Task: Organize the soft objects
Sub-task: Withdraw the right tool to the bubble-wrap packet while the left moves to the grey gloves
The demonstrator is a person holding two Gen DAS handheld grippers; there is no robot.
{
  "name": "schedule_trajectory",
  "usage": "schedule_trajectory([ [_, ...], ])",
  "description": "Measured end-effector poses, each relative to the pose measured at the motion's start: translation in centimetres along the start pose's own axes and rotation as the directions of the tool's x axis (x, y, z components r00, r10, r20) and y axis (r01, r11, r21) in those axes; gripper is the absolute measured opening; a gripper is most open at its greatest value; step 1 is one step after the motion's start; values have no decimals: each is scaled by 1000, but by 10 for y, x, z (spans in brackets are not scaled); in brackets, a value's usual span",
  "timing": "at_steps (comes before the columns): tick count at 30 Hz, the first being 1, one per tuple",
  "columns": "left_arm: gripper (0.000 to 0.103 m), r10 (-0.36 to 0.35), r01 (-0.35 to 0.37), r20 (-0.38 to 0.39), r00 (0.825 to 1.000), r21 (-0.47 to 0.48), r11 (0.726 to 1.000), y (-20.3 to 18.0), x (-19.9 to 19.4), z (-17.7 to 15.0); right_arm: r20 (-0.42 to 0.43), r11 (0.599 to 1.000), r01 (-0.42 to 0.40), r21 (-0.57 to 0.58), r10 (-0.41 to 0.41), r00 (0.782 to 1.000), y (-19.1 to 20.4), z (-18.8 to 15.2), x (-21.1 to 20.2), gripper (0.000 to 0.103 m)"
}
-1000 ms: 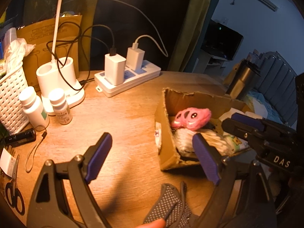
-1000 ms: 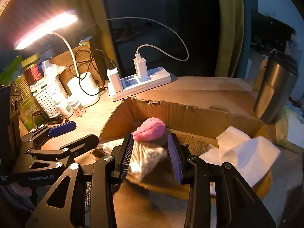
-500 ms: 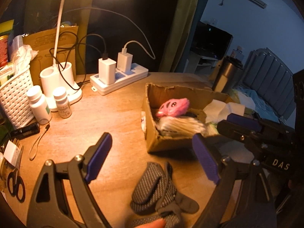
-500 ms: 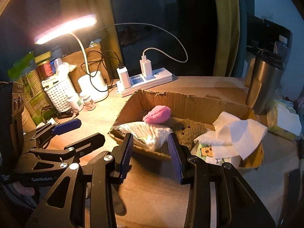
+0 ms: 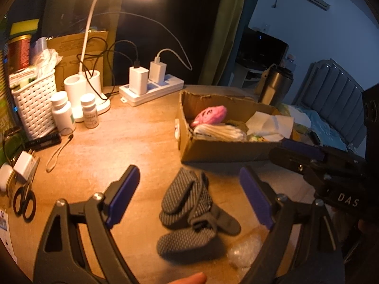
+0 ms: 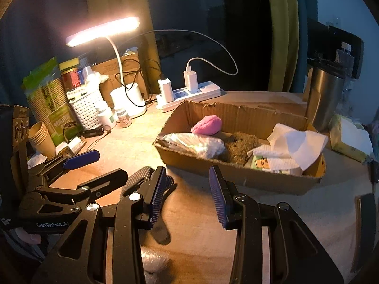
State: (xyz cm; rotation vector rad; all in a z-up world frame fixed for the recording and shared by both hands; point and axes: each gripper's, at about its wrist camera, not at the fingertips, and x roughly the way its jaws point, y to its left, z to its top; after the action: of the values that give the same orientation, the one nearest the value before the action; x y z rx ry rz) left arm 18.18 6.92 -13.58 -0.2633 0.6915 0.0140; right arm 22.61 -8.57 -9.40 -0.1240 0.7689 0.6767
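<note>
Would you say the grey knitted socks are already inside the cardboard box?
No, the grey knitted socks lie on the wooden table, outside the cardboard box.

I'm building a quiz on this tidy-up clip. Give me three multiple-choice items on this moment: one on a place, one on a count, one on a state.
1. Where does the grey knitted glove lie?
A. in the box
B. on the wooden table in front of the box
C. in the white basket

2. How many white chargers sit in the white power strip?
A. one
B. two
C. four

3. How is the left tool?
A. open, empty
B. shut on the glove
C. shut on a bottle

Answers:
1 B: the grey knitted glove rests on the wooden table, outside the brown cardboard box.
2 B: two plugs stand in the white power strip.
3 A: the left tool shows wide-apart pads with nothing between.
</note>
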Motion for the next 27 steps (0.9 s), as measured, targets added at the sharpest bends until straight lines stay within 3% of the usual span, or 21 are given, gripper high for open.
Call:
schedule_trajectory([
  [27,88,13,-13,-3,1000,-11,1000,0,-44,-68,-35,1000,-24,-18,23,999,31,-74,-29,40],
])
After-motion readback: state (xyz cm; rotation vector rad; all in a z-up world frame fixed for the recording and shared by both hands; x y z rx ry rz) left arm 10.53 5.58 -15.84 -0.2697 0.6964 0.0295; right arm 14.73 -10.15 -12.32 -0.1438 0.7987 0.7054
